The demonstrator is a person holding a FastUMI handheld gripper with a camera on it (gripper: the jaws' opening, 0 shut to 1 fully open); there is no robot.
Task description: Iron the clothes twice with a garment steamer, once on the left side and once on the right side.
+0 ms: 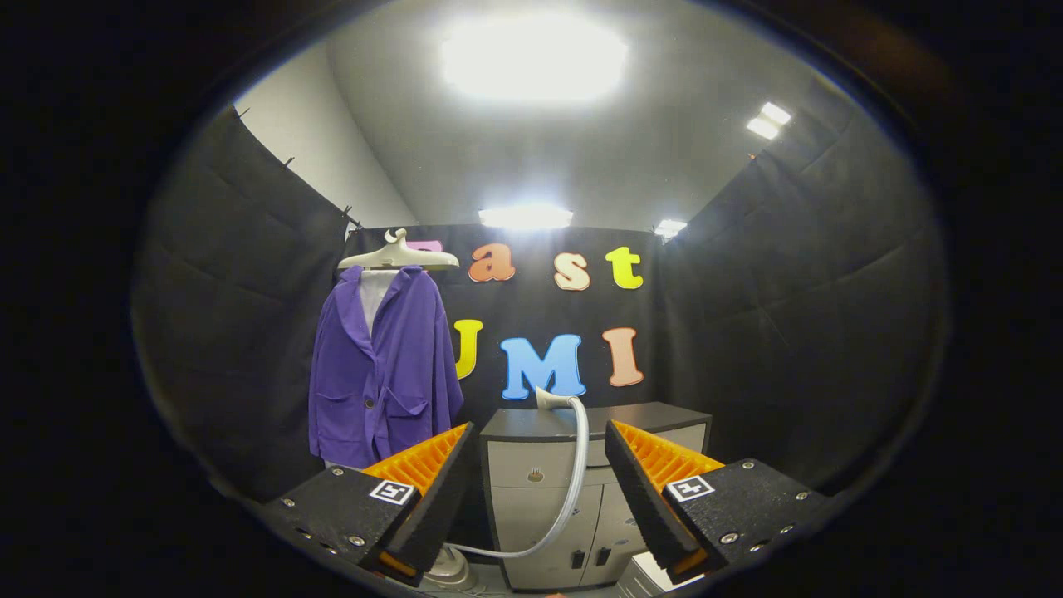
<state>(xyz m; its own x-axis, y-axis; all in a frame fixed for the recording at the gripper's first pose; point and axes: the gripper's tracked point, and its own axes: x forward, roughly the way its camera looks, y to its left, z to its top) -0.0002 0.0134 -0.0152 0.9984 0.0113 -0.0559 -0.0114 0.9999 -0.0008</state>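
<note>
Two fingers of our gripper (536,477) stand wide apart with nothing between them, each base carrying a small square black-and-white marker tag we can't read as writing. Beyond them we see a grey cabinet (594,419) with the garment steamer head (548,399) resting on top, its pale hose (573,490) looping down the front. Left of the cabinet hangs the purple jacket (382,374) on a pale hanger (397,257), well apart from our fingers.
</note>
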